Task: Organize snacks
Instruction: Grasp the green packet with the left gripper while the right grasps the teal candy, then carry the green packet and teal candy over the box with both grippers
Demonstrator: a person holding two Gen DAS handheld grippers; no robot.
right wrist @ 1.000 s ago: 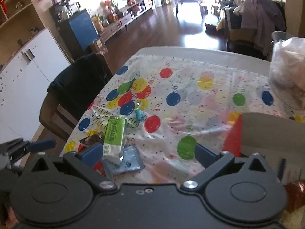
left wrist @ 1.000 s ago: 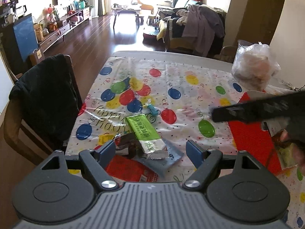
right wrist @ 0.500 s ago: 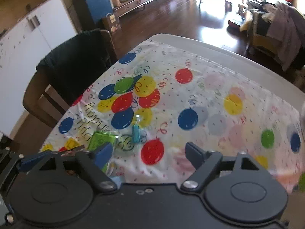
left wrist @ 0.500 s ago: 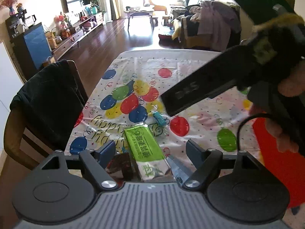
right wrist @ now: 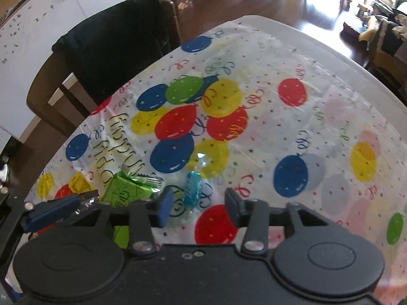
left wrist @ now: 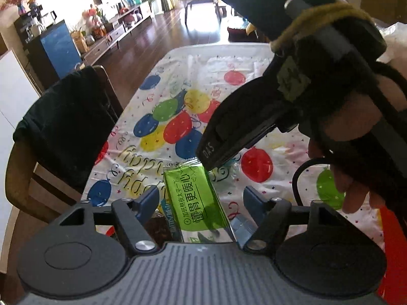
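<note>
A green snack packet (left wrist: 195, 198) lies on the balloon tablecloth (left wrist: 193, 81), with a dark brown packet (left wrist: 157, 228) to its left and a grey-blue one (left wrist: 241, 226) to its right. My left gripper (left wrist: 202, 202) hovers low over them. Its jaws are closing, the green packet sits between them, and the pads stand clear of it. My right gripper (right wrist: 199, 207) is also closing, with a small blue wrapped candy (right wrist: 193, 188) just beyond its fingertips, untouched. The green packet (right wrist: 124, 190) lies to the candy's left. One blue left finger (right wrist: 53, 211) shows there too.
A chair draped with a black garment (left wrist: 63, 127) stands at the table's left edge. The hand (left wrist: 356, 172) holding the right gripper fills the upper right of the left wrist view. Something red (left wrist: 391, 254) lies at the right. A white cabinet (right wrist: 38, 25) stands behind the chair.
Both grippers have sunk toward the snacks. The right one has swung across from the right to the blue candy and its jaws have narrowed a lot. The left jaws have narrowed slightly.
</note>
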